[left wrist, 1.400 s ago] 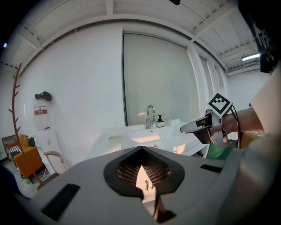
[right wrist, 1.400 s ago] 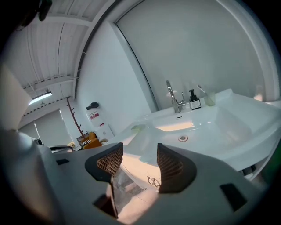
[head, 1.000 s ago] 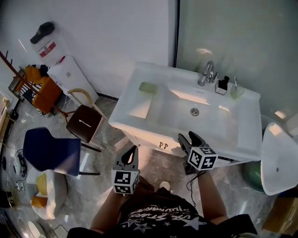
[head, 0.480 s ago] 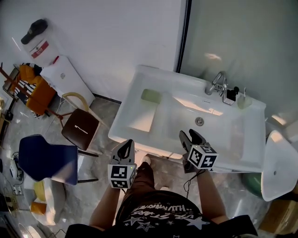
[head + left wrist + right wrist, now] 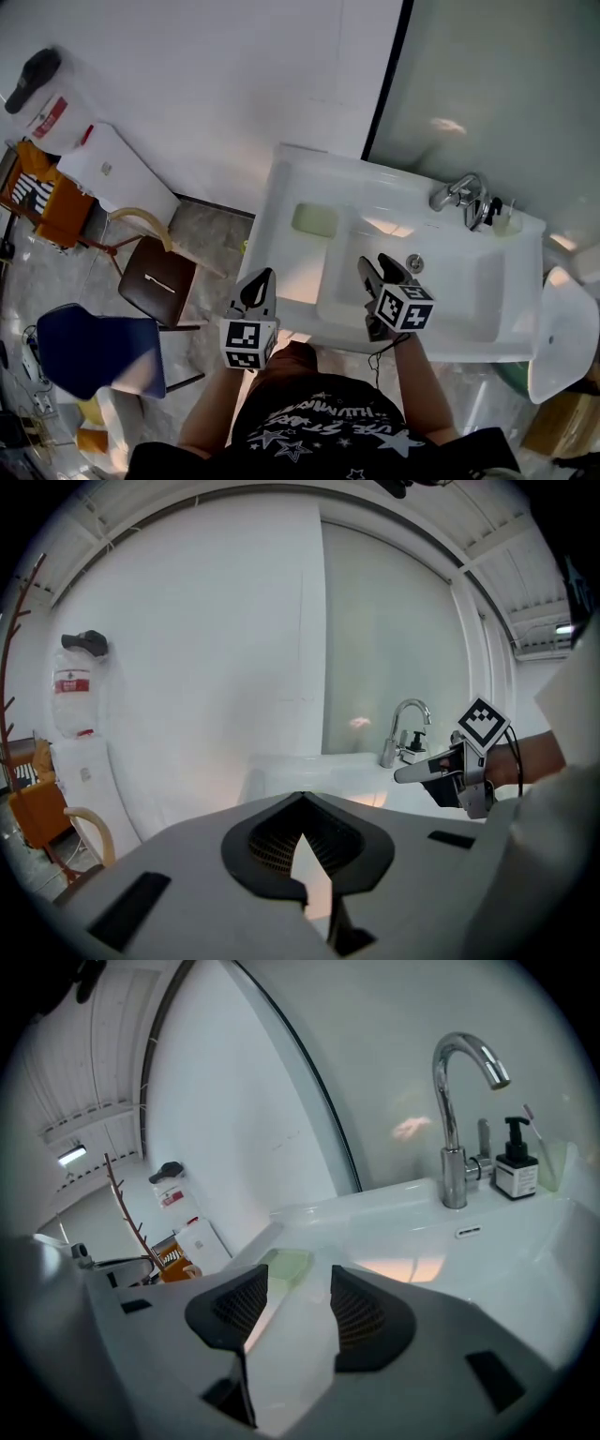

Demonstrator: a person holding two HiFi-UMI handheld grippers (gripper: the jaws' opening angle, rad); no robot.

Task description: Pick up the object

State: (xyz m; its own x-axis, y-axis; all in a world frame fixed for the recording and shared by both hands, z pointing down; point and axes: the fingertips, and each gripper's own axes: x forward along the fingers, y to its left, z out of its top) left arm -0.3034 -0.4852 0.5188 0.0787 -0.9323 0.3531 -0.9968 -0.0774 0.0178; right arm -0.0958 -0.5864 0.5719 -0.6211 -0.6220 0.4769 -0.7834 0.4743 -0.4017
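Since a second ago both claws have come forward to the white counter (image 5: 286,178). The right claw (image 5: 381,272) hovers above the front part of the sink basin (image 5: 459,291), jaws apart, nothing between them. The left claw (image 5: 260,284) is at the counter's front-left corner, jaws closed tip to tip, empty. A pale green block (image 5: 314,220) lies flat on the counter's left ledge, apart from both claws. The faucet (image 5: 457,192) is at the back edge, with a pump bottle (image 5: 490,208) just beside it.
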